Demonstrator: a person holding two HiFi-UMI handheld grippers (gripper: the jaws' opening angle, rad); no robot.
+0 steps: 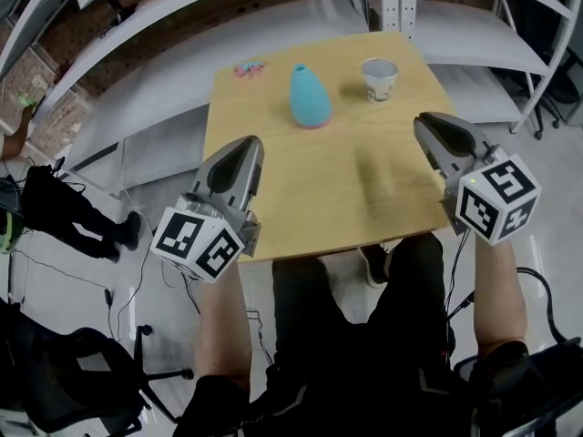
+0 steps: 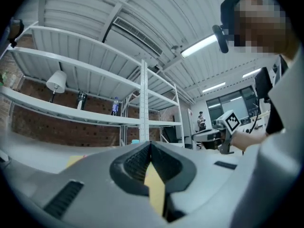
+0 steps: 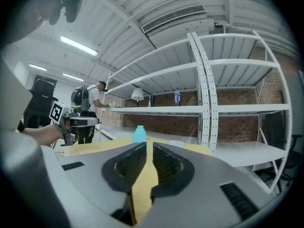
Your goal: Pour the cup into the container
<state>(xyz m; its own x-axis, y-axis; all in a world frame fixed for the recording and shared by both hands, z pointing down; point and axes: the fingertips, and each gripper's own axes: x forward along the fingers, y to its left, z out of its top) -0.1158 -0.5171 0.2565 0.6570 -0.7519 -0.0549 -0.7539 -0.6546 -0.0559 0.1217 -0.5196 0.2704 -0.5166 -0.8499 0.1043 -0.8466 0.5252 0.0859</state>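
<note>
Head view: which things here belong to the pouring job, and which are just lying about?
Part of the job: paper cup, blue container, left gripper, right gripper.
Just lying about: small pink and blue item, white shelving.

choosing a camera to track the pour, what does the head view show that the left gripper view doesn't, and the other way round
Only the head view: the paper cup standing on the table's far side, the marker cube of the left gripper, and the person's legs.

Only the left gripper view: a lamp and a bottle on the shelves, ceiling lights, and a distant person.

Both: the wooden table, the right gripper, the white shelving, and the blue container, though the left gripper view shows only what seems to be its tip.
</note>
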